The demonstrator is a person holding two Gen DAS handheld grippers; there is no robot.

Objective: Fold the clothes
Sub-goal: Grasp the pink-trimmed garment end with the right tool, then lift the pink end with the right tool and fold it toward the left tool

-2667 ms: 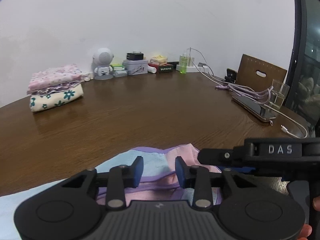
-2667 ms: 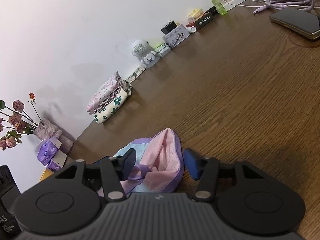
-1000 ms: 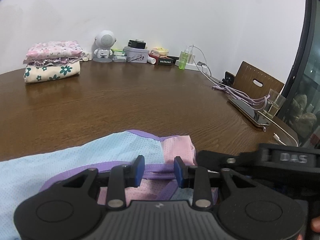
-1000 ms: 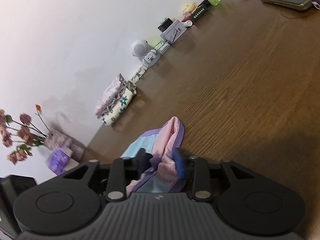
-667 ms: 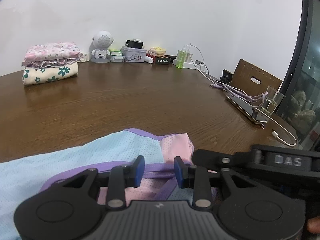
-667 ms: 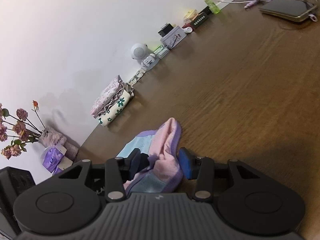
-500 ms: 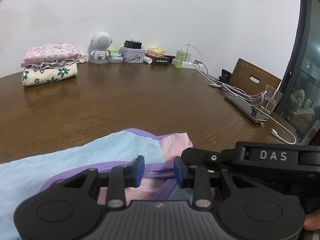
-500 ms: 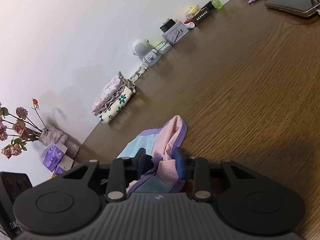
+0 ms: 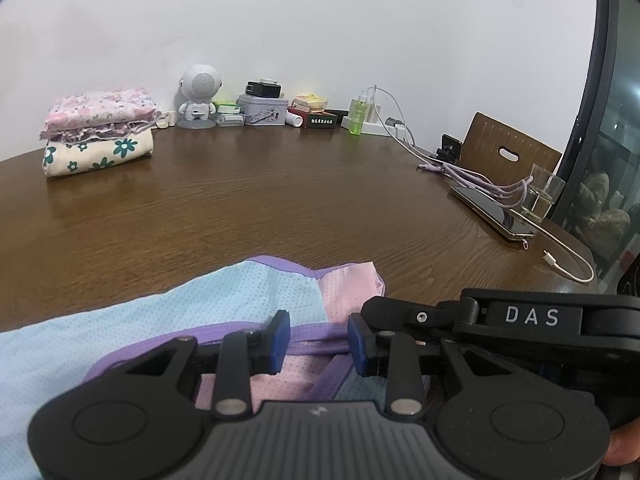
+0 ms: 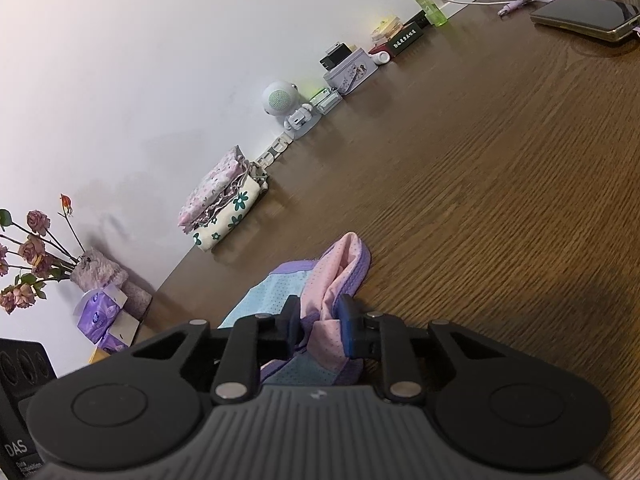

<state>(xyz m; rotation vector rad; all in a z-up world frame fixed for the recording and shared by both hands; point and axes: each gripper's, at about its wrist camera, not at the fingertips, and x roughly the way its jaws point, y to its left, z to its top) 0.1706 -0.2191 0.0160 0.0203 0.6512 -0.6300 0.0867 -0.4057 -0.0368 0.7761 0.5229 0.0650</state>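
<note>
Plain white wall (image 9: 320, 20), dark wooden table (image 9: 260, 200), wooden chair back (image 9: 508, 156)

Both cameras sit low and close behind their own tongs, looking across the brown surface (image 9: 280, 200) toward the white wall. The left view faces the robot-shaped speaker (image 9: 199, 96) squarely and level; the right view is rolled, so the speaker (image 10: 285, 104) line runs diagonally. Both share the speaker and the folded stack (image 9: 98, 132) beside it (image 10: 224, 200).

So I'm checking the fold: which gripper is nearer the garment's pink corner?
Right. The right gripper has just closed on the pink corner; the left gripper hangs over the purple band beside it.
</note>
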